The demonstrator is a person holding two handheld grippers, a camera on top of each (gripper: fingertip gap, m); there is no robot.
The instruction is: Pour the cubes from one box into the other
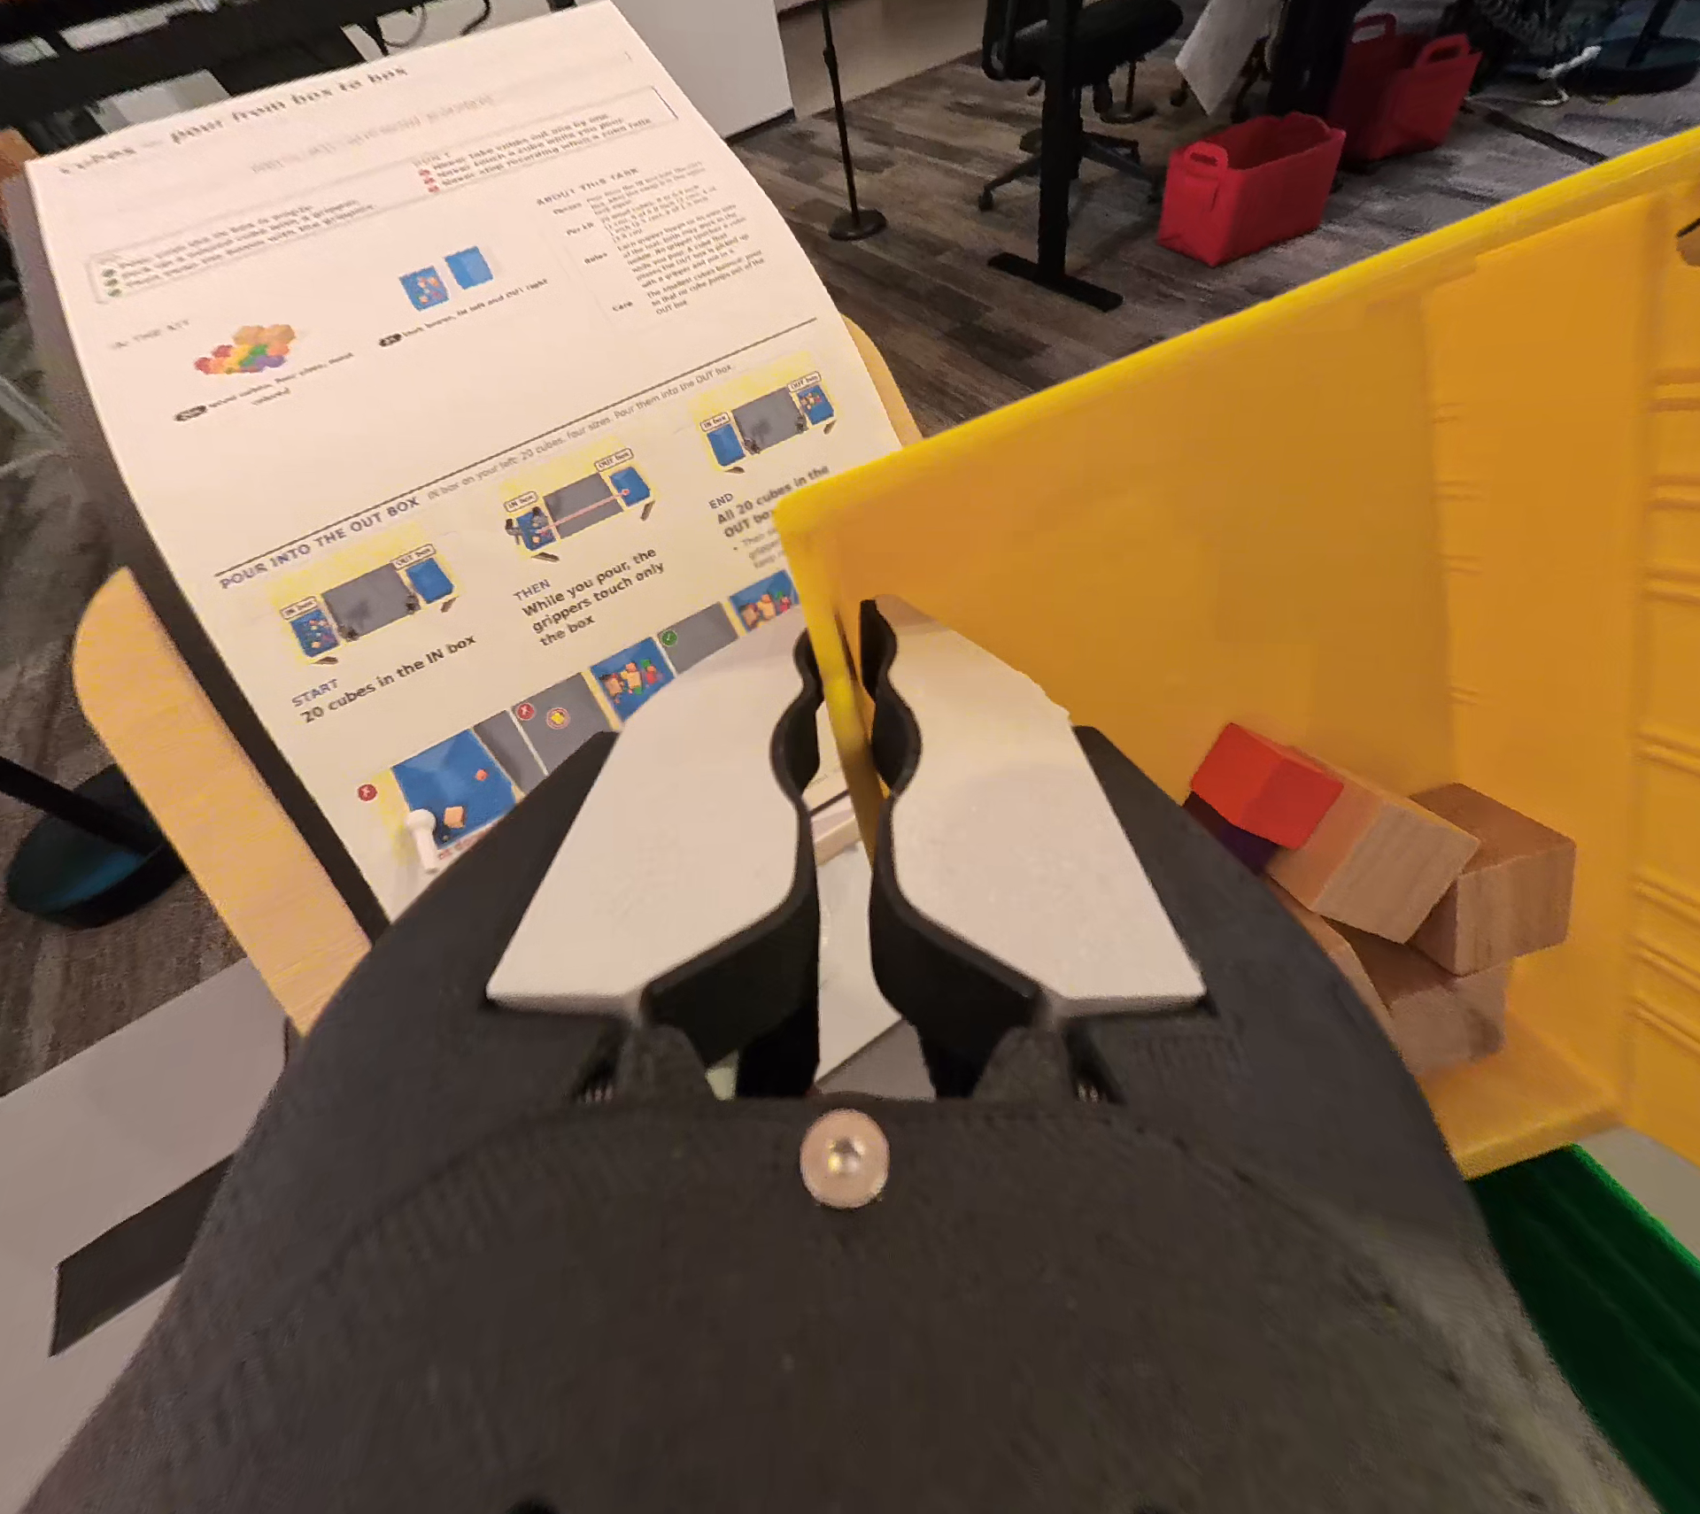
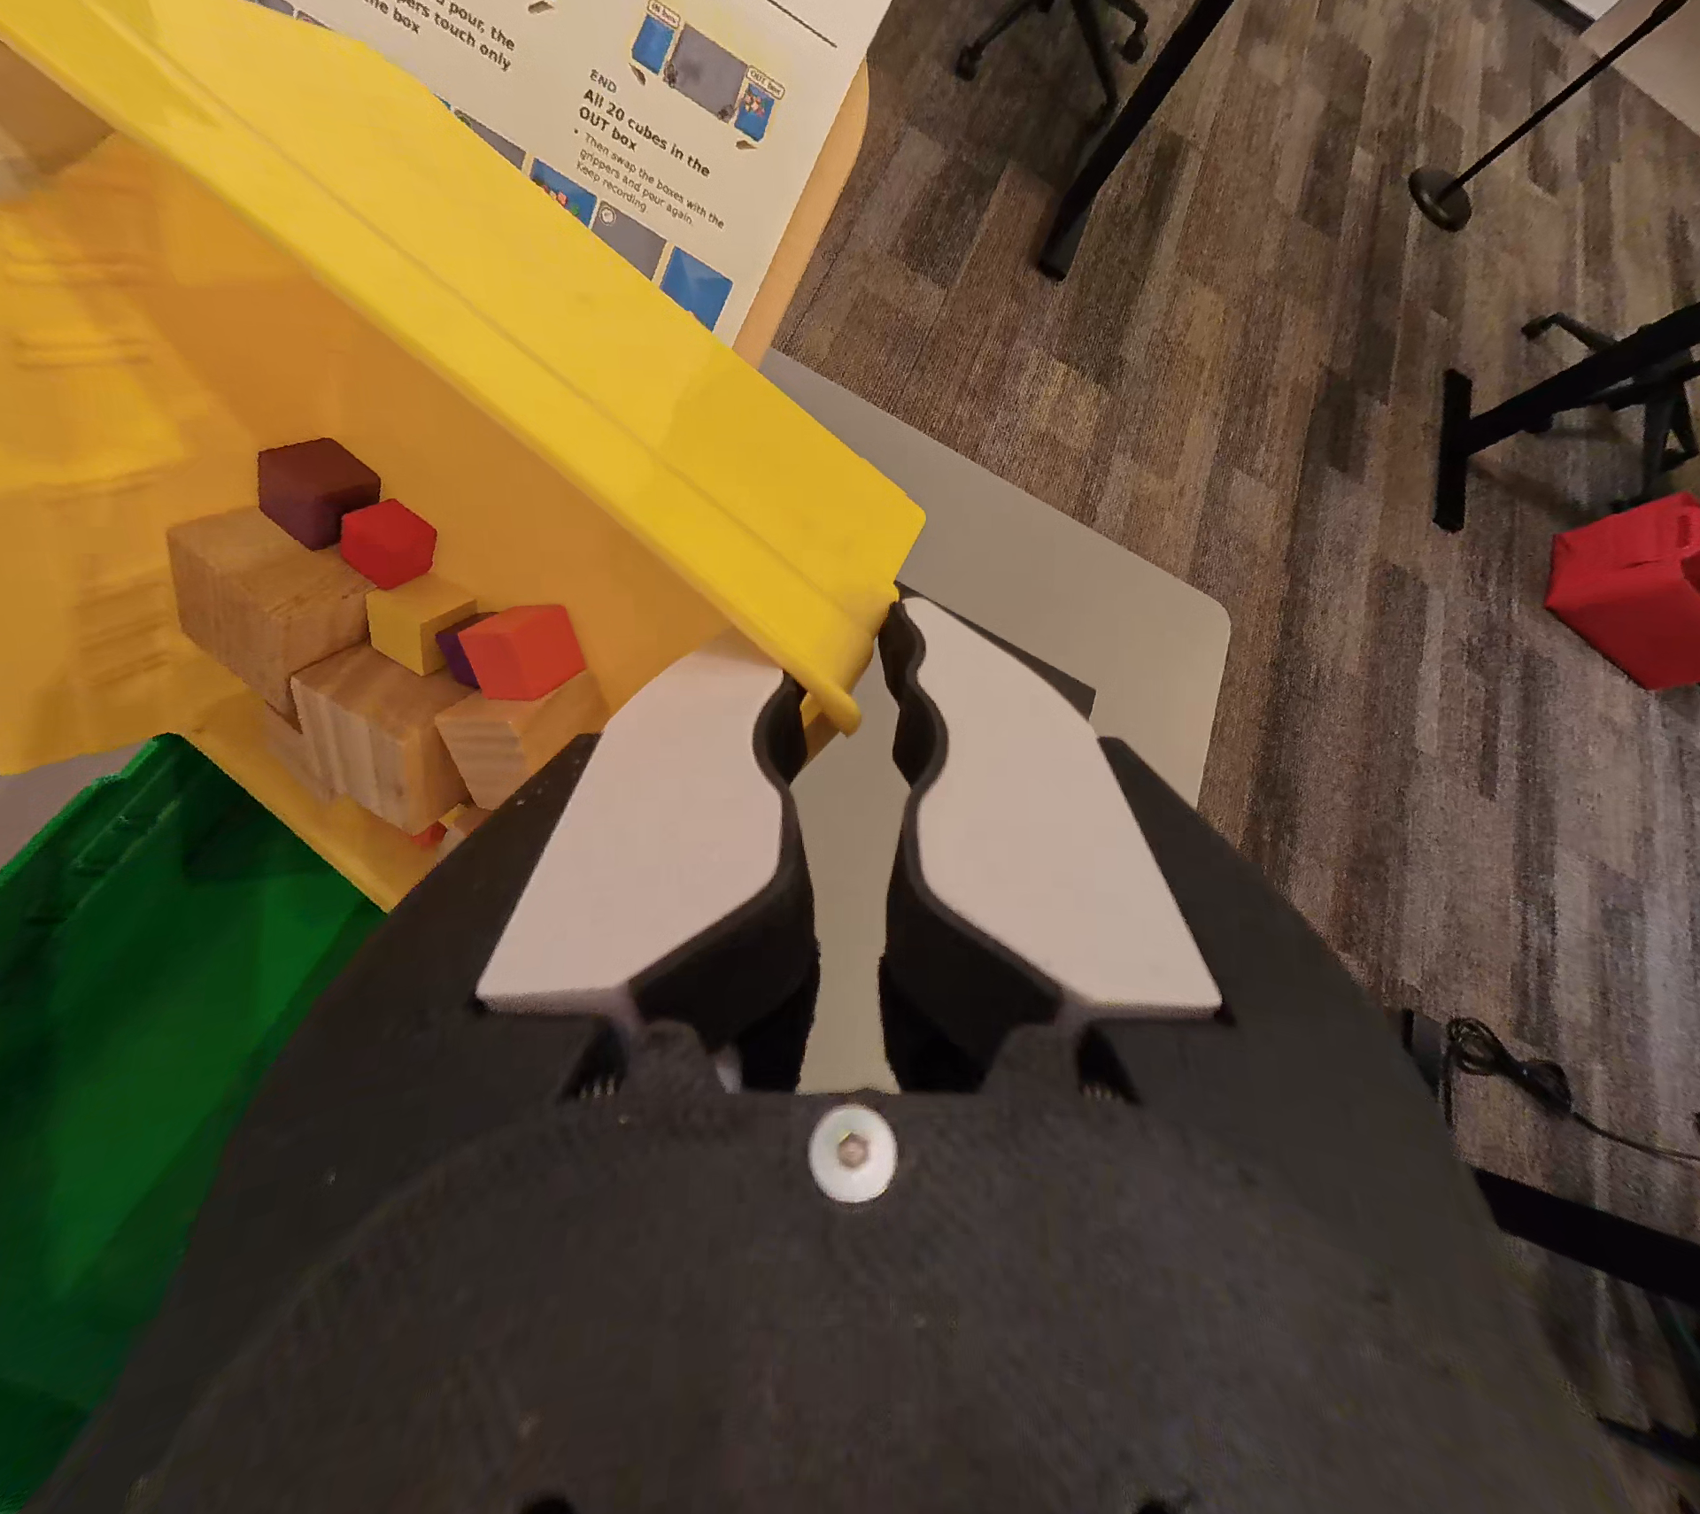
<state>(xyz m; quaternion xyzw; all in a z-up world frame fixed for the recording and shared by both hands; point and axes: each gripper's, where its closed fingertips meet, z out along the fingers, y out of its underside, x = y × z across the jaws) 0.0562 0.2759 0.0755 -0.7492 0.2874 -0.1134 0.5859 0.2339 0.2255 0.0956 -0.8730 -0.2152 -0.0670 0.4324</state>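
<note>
Both grippers hold a yellow box (image 1: 1196,513) tilted on its side. My left gripper (image 1: 842,642) is shut on its wall edge. My right gripper (image 2: 851,670) is shut on its rim (image 2: 644,421) at the corner. Wooden cubes (image 1: 1435,872) and a red cube (image 1: 1265,780) lie piled in the box's low corner. The right wrist view shows the pile of wooden cubes (image 2: 368,697) with red (image 2: 386,541), dark purple (image 2: 313,486), yellow (image 2: 419,619) and orange (image 2: 520,647) ones. A green box (image 2: 138,1010) lies below the yellow box; it also shows in the left wrist view (image 1: 1601,1286).
A printed instruction sheet (image 1: 442,403) leans on a wooden chair back (image 1: 184,734) behind the grey table (image 2: 1058,550). Beyond are carpet floor, desks, office chairs, a stand pole (image 1: 828,44) and red bins (image 1: 1242,182).
</note>
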